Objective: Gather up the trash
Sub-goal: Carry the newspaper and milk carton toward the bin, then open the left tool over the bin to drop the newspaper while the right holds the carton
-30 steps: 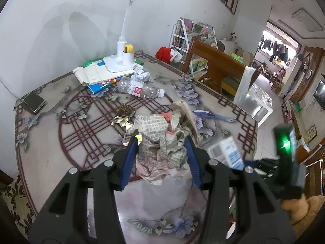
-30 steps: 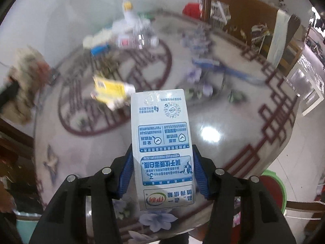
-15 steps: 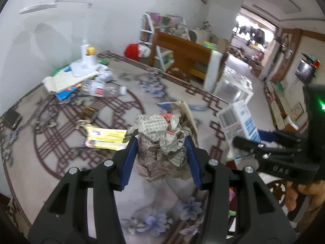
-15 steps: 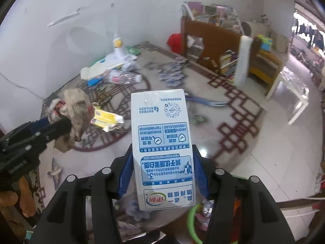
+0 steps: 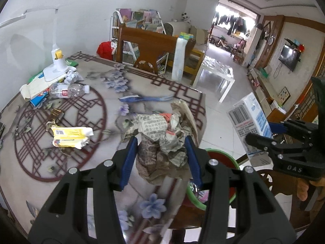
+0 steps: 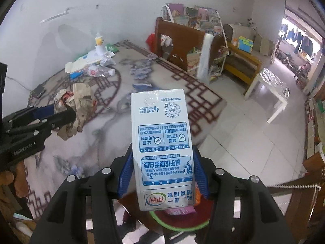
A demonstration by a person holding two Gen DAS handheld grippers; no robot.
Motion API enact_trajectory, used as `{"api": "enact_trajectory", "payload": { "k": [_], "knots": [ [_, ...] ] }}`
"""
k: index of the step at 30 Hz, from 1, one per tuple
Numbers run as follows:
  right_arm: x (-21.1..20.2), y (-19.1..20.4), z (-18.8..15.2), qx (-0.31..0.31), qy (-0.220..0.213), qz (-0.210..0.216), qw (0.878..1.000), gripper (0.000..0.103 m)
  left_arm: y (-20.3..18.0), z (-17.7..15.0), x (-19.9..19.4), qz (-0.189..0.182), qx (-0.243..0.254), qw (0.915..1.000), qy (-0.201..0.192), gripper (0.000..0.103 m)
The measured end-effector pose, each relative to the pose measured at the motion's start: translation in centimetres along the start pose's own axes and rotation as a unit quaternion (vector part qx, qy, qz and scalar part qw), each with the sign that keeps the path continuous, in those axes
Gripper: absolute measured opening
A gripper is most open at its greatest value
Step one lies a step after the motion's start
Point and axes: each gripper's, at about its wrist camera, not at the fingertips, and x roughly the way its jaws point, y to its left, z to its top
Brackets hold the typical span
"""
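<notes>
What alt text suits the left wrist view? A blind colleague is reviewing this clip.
The left gripper clamps crumpled newspaper above a patterned table's edge, with a green-rimmed bin below. At right, the right gripper holds a milk carton.

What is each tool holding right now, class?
Left tool: closed on the crumpled newspaper wad.
Right tool: closed on the milk carton.

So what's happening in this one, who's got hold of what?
A person is clearing rubbish off a patterned table. The left gripper is shut on a wad of crumpled newspaper; the right gripper is shut on a white milk carton. Both hang near the table's edge above a green-rimmed bin. A plastic bottle and yellow wrapper lie uncollected.
</notes>
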Motion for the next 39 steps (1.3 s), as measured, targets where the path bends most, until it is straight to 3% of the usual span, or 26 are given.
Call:
{"api": "enact_trajectory", "payload": {
  "k": [6, 15, 23, 30, 33, 35, 39],
  "knots": [
    [-0.8, -4.2, -3.0, 0.020, 0.021, -0.005, 1.000, 0.052, -4.5, -1.0, 1.5, -0.024, 0.002, 0.9995, 0.019, 0.046],
    [-1.6, -9.1, -5.8, 0.050, 0.034, -0.006, 0.998, 0.052, -8.7, -3.3, 3.5, -0.020, 0.005, 0.9985, 0.050, 0.046],
    [-1.2, -12.0, -7.7, 0.083, 0.043, 0.010, 0.996, 0.052, -11.9, -4.3, 5.1, -0.012, 0.017, 0.9982, 0.056, 0.046],
    [0.3, -14.0, -8.2, 0.129, 0.060, 0.052, 0.988, 0.052, -14.0, -5.2, 7.8, -0.020, 0.013, 0.9952, 0.094, 0.047],
    [0.6, -14.4, -8.3, 0.137, 0.063, 0.059, 0.987, 0.053, -14.6, -5.2, 8.3, -0.022, 0.015, 0.9950, 0.096, 0.060],
    [0.9, -14.7, -8.3, 0.149, 0.065, 0.073, 0.984, 0.054, -14.8, -5.2, 8.4, -0.021, 0.015, 0.9954, 0.093, 0.078],
    [1.4, -15.9, -8.5, 0.182, 0.068, 0.087, 0.977, 0.059, -14.8, -4.8, 8.3, -0.021, 0.017, 0.9958, 0.088, 0.079]
  ]
}}
